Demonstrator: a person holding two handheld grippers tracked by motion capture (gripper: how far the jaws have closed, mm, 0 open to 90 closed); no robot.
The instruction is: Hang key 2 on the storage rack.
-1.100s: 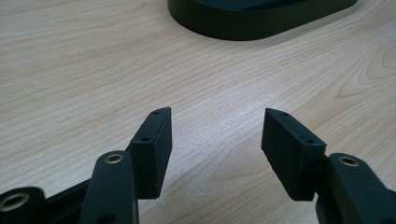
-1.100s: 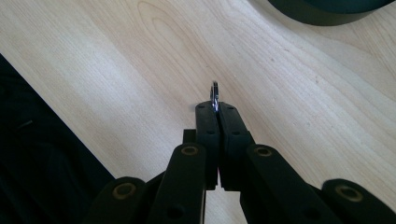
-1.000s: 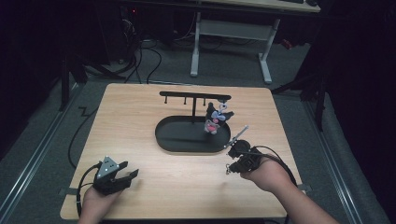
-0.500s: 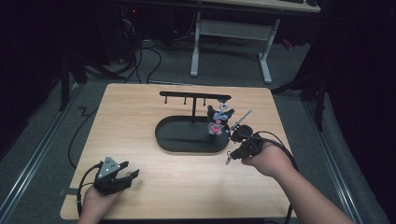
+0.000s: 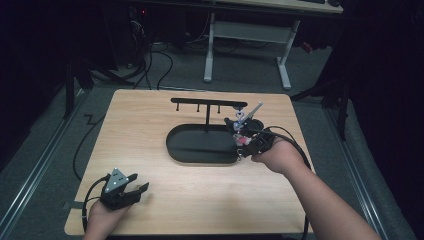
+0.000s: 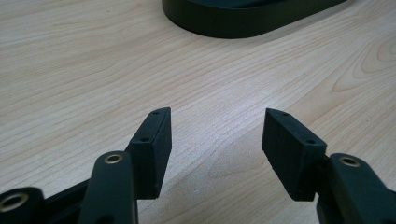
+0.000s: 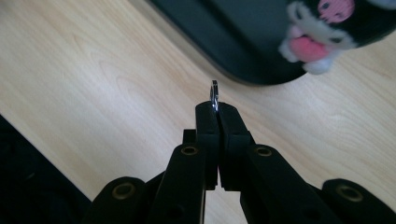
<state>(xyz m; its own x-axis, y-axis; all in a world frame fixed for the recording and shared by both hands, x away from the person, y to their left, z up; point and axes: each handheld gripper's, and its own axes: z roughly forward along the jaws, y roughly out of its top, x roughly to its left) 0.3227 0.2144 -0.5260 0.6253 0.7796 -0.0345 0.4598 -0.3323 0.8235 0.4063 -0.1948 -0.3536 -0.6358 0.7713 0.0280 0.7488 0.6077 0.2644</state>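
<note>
Right gripper (image 7: 215, 108) is pinched on a thin metal ring (image 7: 214, 94), its plush keychain (image 7: 329, 32) dangling beside the black oval stand (image 5: 202, 145); slippage from that narrow grip is judged possible. Left gripper (image 6: 215, 135) is spread, idle.

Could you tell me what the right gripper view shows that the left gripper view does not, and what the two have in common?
Right gripper view alone: its fingers shut on a thin metal ring, with a plush toy hanging ahead. Left gripper view alone: the left gripper open over bare wood, holding nothing. Both share the wooden table and the black oval stand base.
</note>
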